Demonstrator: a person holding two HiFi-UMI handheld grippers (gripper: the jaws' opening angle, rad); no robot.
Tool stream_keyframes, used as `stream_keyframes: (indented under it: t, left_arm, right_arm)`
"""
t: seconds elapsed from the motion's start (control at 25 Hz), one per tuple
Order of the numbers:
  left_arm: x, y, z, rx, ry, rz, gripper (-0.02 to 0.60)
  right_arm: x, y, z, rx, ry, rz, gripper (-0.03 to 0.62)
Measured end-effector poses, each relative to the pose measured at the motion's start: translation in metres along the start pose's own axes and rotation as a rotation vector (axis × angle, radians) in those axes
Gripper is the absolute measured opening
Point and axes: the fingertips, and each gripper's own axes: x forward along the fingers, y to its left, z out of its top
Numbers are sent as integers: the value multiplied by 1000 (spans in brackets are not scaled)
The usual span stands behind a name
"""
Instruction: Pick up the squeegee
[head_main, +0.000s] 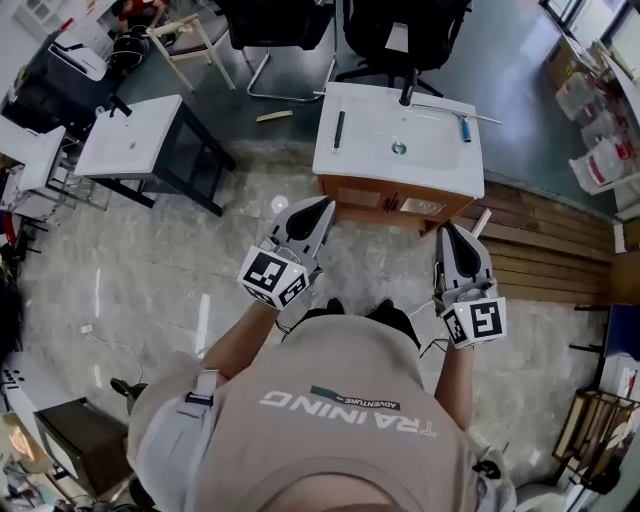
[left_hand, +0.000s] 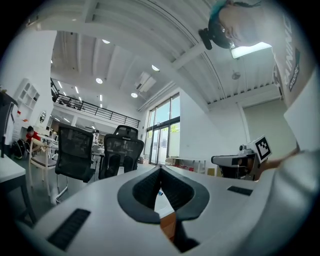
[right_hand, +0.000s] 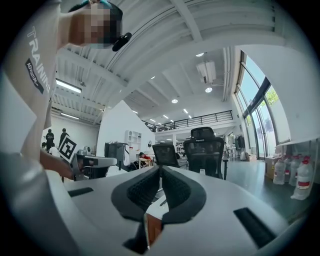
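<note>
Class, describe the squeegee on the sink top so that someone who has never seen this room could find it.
Find the white sink top on the wooden cabinet in front of the person. The squeegee lies near its far right corner, right of the drain. Unlike the plain dark bar on the left side, it has a blue handle under a thin pale crosspiece.
</note>
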Motion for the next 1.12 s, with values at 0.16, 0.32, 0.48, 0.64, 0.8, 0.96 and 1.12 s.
stream_keyframes:
  t: [0.16,0.32,0.48,0.64,0.8,0.96,1.12]
  left_arm:
    - [14,4,1,-5,-13,-4,9]
    - [33,15,-2,-5,-16,23,9]
    - [60,32,-9,-16,4,71,9]
    - [87,49,-7,-5,4,124,9]
    - [118,63,-4,-2,-9,174,9]
    - [145,71,-2,6,-19,213,9]
    - [168,81,-2,11,-25,246,9]
  right_arm:
    - [9,-13,-1,-7,4,-5,38]
    - [26,-38,-5,-10,-8,2,38]
    - [52,-67,-6,1,-10,32,38]
    - [82,-92,-1,-12,-16,83,38]
    - [108,-119,2,-28,-22,128,38]
    - [125,-141,3,-57,-18,169,38]
    - [141,-163,-4,-50,-16,201,38]
